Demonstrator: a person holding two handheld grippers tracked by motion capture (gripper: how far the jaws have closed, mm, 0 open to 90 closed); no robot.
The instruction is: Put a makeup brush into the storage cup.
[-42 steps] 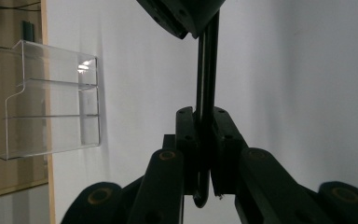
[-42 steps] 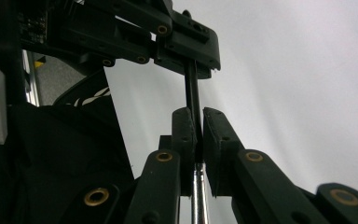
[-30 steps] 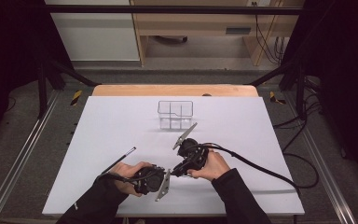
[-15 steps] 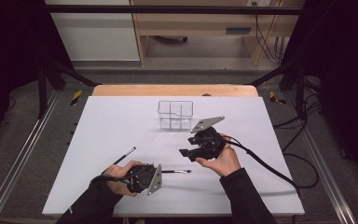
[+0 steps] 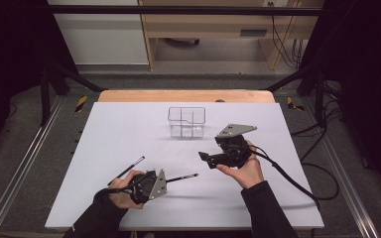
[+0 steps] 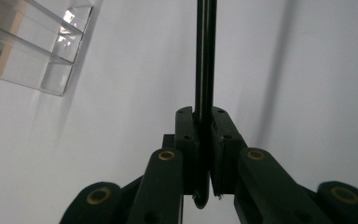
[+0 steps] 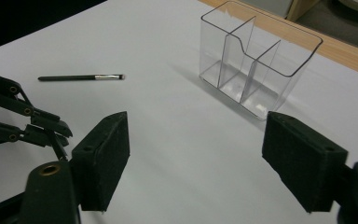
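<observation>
Left gripper (image 5: 166,181), black with a grey three-cornered plate, lies low in the person's left hand (image 5: 124,191) well on the near side of the clear plastic three-compartment organiser box (image 5: 187,122), its jaws pinched on a thin black rod-shaped brush handle (image 6: 205,70) that runs out level over the table. Right gripper (image 7: 196,158), same make, is held up in the right hand (image 5: 245,168) just near-right of the organiser, jaws spread wide with nothing between, flat rough black pads (image 7: 105,154) facing one another. Second slim black brush with pale bristle tip (image 7: 81,77) lies flat on the sheet, well apart from the organiser on its near-left. White matt table sheet (image 5: 129,129), smooth, over a light wooden board edge (image 5: 129,95) behind the organiser. Grey floor (image 5: 25,129) and metal rails flank the table; pale wooden furniture stands beyond.
</observation>
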